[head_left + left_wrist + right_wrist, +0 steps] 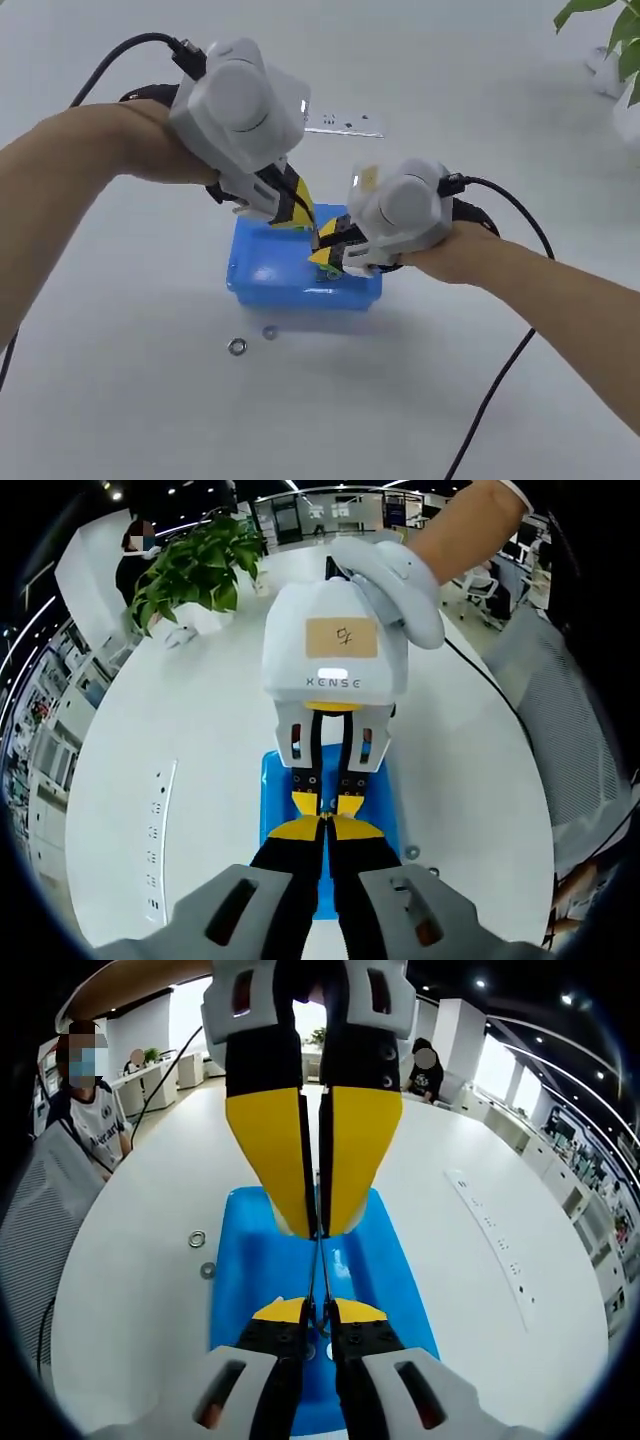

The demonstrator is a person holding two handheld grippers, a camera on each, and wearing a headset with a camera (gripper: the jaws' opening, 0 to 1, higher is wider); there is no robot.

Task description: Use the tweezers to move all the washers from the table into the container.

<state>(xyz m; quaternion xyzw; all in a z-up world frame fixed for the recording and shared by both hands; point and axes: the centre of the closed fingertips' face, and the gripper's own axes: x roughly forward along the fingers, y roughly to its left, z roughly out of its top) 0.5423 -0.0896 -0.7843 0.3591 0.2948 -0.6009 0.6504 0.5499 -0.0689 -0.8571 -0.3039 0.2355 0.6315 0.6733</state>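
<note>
Thin metal tweezers [318, 1260] run between the two grippers above the blue container [290, 280]. My right gripper [318, 1312] is shut on their lower end. My left gripper [314, 1222] comes in from the top of the right gripper view, its yellow jaws closed on the upper end. In the left gripper view, my left gripper [325, 825] meets the right gripper [325, 802] tip to tip over the container [385, 810]. Two small washers [237, 346] [269, 332] lie on the white table just in front of the container; one washer [197, 1239] lies to its left beside another [207, 1270].
A white power strip [345, 125] lies on the table behind the container. A potted plant [610, 40] stands at the far right corner. Black cables trail from both grippers. People sit at desks beyond the table in the right gripper view.
</note>
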